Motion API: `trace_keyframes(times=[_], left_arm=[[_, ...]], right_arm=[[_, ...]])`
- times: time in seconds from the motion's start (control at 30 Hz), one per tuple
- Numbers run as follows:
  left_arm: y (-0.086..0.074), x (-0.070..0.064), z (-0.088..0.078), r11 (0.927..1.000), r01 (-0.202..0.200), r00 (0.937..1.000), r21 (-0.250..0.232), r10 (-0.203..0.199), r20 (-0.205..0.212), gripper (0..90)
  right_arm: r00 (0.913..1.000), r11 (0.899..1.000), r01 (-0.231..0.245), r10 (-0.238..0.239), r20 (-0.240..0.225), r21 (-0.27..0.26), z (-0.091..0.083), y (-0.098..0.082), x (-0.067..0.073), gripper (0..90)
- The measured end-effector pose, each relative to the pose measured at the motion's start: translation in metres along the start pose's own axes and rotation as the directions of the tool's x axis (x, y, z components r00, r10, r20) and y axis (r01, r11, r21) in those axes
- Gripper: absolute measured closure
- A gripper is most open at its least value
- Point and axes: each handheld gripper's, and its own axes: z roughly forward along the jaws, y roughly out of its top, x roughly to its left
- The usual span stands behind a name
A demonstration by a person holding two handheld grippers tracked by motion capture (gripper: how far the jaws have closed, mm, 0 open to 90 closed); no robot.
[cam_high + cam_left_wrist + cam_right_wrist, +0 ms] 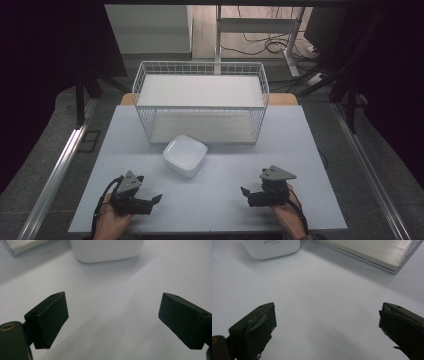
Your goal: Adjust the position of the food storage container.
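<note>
1. Object: the white square bowl (185, 155) sits on the table (300, 200), touching nothing but the tabletop, just in front of the wire basket (200, 100) and roughly midway between my two hands.
2. Handling judgement: it looks like glazed ceramic or hard plastic, so I treat it as stiff, smooth and slippery, breakable if dropped, and of moderate weight.
3. Grip point: I judge the rim wall the best place to hold, one jaw inside and one outside, near the middle of a side and not on a rounded corner, where the pads could slide off.
4. Left gripper (150, 201): jaws spread wide, nothing between them. The bowl (106, 250) lies ahead of it, well apart, slightly towards the centre of the table.
5. Right gripper (248, 194): jaws likewise spread and empty. In the right gripper view the bowl (272, 248) stands ahead and off to one side, the basket's metal base plate (372, 251) beyond.
6. Neither gripper touches the bowl.
</note>
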Motion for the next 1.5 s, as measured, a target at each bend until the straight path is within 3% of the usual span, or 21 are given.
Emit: trace_keyframes(times=[0.1, 0.13, 0.23, 0.37, 0.57, 0.73, 0.83, 1.1, 1.3, 1.5], left_arm=[[-0.002, 0.003, 0.001, 0.9999, 0.010, 1.0000, -0.009, -0.010, 0.001, 7.0], [-0.003, 0.007, 0.000, 0.9988, 0.039, 0.9991, -0.030, -0.039, 0.018, 6.8], [-0.004, 0.010, -0.002, 0.9959, 0.073, 0.9970, -0.054, -0.071, 0.031, 6.9], [-0.004, 0.012, -0.002, 0.9952, 0.084, 0.9957, -0.051, -0.082, 0.043, 7.1], [-0.003, 0.013, -0.001, 0.9940, 0.102, 0.9932, -0.039, -0.099, 0.060, 6.9], [-0.001, 0.015, 0.001, 0.9955, 0.093, 0.9942, -0.014, -0.092, 0.056, 4.9], [0.001, 0.017, 0.001, 0.9942, 0.105, 0.9925, -0.023, -0.104, 0.064, 5.1], [0.011, 0.033, 0.000, 0.9878, 0.149, 0.9870, -0.043, -0.146, 0.067, 16.2], [0.020, 0.050, 0.005, 0.9788, 0.192, 0.9801, -0.072, -0.187, 0.067, 26.9], [0.033, 0.059, 0.013, 0.9843, 0.165, 0.9856, -0.063, -0.162, 0.047, 37.9]], right_arm=[[0.9999, 1.000, 0.012, -0.012, 0.003, -0.006, 0.002, 0.000, 0.001, 0.1], [0.9998, 1.000, 0.007, -0.007, -0.020, -0.003, 0.003, -0.001, 0.002, 0.0], [0.9997, 1.000, 0.001, -0.002, -0.023, -0.002, 0.003, 0.000, 0.003, 0.0], [1.0000, 1.000, -0.001, 0.001, -0.004, 0.006, 0.004, 0.000, 0.003, 0.0], [0.9998, 1.000, 0.008, -0.007, -0.017, 0.024, 0.007, 0.000, 0.005, 0.0], [0.9999, 1.000, 0.000, 0.000, 0.010, 0.029, 0.009, 0.002, 0.007, 0.0], [0.9998, 1.000, -0.004, 0.003, 0.018, 0.020, 0.008, 0.003, 0.006, 0.0], [0.9993, 1.000, -0.014, 0.014, -0.035, 0.015, 0.006, 0.015, 0.005, 0.1], [0.9980, 0.999, -0.043, 0.043, -0.046, -0.010, 0.010, 0.024, 0.001, 12.6], [0.9967, 0.998, -0.061, 0.059, -0.056, -0.026, 0.012, 0.031, 0.000, 27.0]])
